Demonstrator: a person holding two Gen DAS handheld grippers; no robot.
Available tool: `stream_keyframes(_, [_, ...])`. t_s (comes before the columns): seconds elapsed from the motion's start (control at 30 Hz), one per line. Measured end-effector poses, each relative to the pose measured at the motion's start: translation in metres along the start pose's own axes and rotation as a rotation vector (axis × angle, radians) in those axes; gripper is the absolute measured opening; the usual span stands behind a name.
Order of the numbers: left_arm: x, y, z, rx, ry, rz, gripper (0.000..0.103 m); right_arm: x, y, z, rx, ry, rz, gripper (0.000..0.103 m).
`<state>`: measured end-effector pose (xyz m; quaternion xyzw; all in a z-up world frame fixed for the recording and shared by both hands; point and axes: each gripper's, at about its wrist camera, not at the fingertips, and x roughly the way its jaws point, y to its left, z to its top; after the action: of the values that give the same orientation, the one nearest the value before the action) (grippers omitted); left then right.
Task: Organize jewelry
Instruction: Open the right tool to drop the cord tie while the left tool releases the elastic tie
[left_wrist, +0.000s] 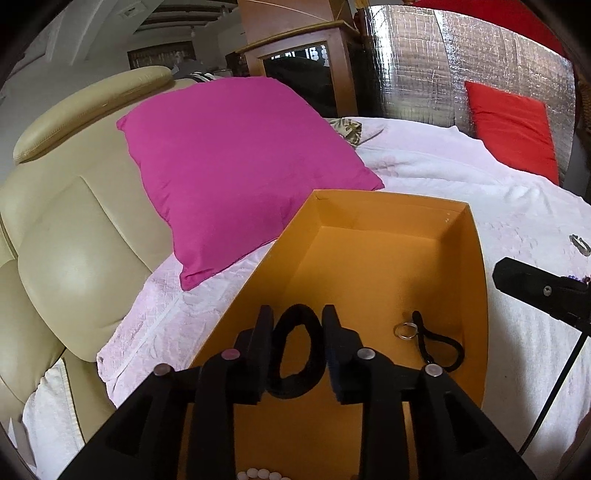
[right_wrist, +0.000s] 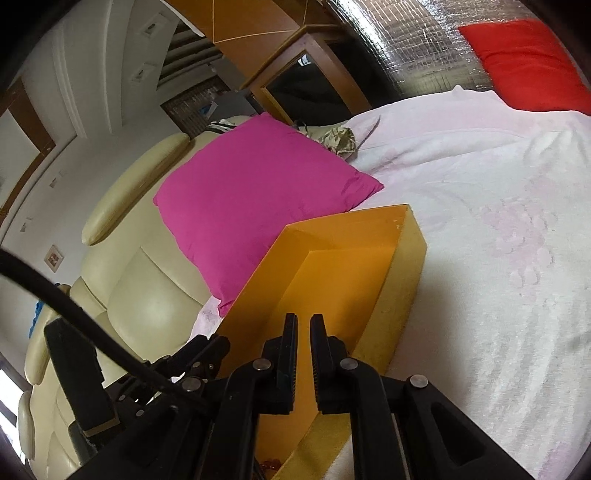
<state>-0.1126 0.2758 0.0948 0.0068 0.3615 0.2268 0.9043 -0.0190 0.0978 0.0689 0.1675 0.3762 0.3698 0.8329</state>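
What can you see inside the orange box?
In the box: a black band between the left gripper fingers, a ring, a black cord and white beads. The grippers cover the near end.

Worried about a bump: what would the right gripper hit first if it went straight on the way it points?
Probably the orange box: the right gripper points down into it, so its floor or far wall comes first. Depth is unclear.

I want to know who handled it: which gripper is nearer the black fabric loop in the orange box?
Left. The left gripper has the black fabric loop between its fingers; the right gripper hangs over the orange box beside it.
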Motion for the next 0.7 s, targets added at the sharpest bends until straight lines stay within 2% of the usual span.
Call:
stream_keyframes(0.17, [-0.003, 0.003, 0.002, -0.005, -0.022, 0.015, 0.038, -0.002, -0.006, 0.001, 0.021, 0.002, -0.012, 0.010])
stream_keyframes(0.5, [-0.012, 0.011, 0.006, -0.027, -0.070, 0.021, 0.041, -0.007, -0.012, 0.003, 0.045, 0.002, -0.020, 0.010])
stream_keyframes(0.7, [-0.017, 0.012, 0.007, -0.031, -0.097, 0.020, 0.048, -0.005, -0.017, 0.004, 0.065, 0.025, -0.025, 0.012])
